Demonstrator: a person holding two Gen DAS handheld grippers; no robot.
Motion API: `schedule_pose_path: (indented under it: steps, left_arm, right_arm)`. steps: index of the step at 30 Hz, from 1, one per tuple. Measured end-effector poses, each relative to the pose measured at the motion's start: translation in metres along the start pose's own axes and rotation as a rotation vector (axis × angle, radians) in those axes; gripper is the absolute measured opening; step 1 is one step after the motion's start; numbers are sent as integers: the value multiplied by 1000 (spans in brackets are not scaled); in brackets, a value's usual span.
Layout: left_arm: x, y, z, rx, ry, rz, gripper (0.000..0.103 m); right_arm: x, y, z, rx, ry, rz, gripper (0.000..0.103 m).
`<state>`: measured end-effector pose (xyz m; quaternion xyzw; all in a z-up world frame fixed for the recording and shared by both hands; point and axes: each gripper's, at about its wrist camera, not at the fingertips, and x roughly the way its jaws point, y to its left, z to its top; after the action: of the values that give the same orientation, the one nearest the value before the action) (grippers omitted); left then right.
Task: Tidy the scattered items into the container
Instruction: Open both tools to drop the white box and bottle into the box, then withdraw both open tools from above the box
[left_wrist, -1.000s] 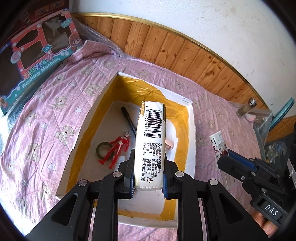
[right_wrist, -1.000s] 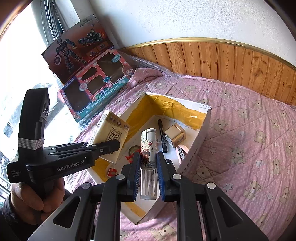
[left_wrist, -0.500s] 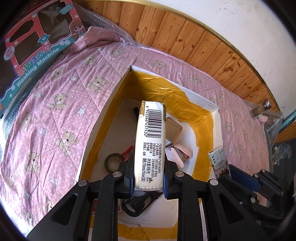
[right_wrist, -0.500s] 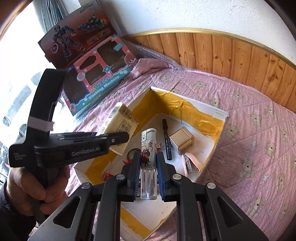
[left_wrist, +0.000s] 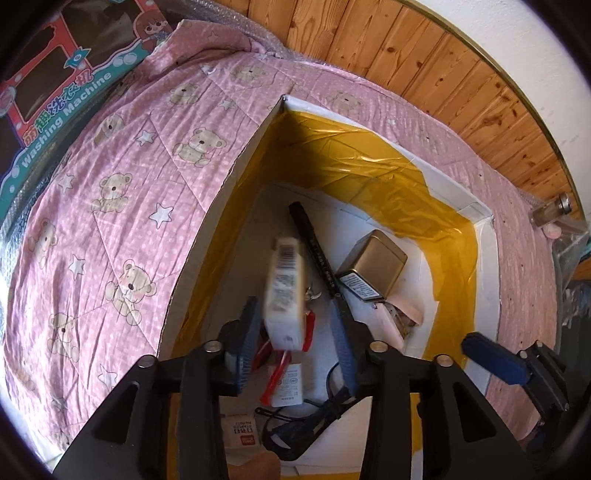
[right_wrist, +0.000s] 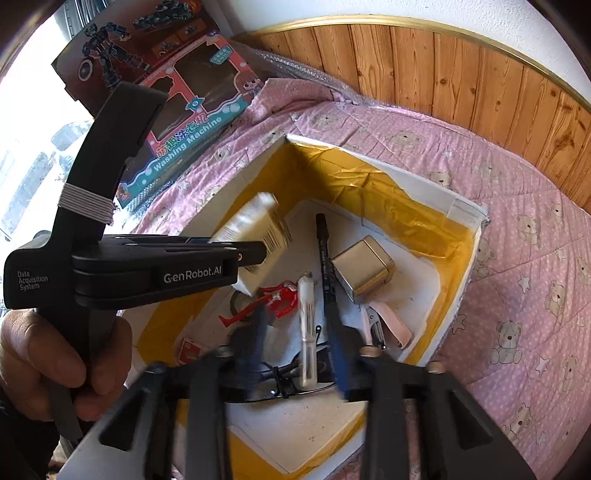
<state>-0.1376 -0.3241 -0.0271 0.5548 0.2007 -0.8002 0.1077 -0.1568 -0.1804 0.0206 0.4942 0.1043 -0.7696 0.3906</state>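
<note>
Both grippers' jaws just opened, one carton (left_wrist: 286, 291), one tube (right_wrist: 307, 328) released

Glossy yellow tape (left_wrist: 373, 184) lines the cardboard box (left_wrist: 458, 195) on quilted cloth (left_wrist: 122, 192).

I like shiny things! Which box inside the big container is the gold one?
The small gold tin beside the black marker; the falling carton is cream, barcoded.
</note>
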Motion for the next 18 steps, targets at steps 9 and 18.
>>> schedule_pose_path:
  steps: [9,18]
  left_arm:
    - [-30,-9,-15,30,-66,8,74]
    - [-62,-22,-64,49,-87,-2,76]
  right_arm:
    - [-24,6,-20,-21,-4,20,61]
    - [-57,29,-61,-154,23,-3,64]
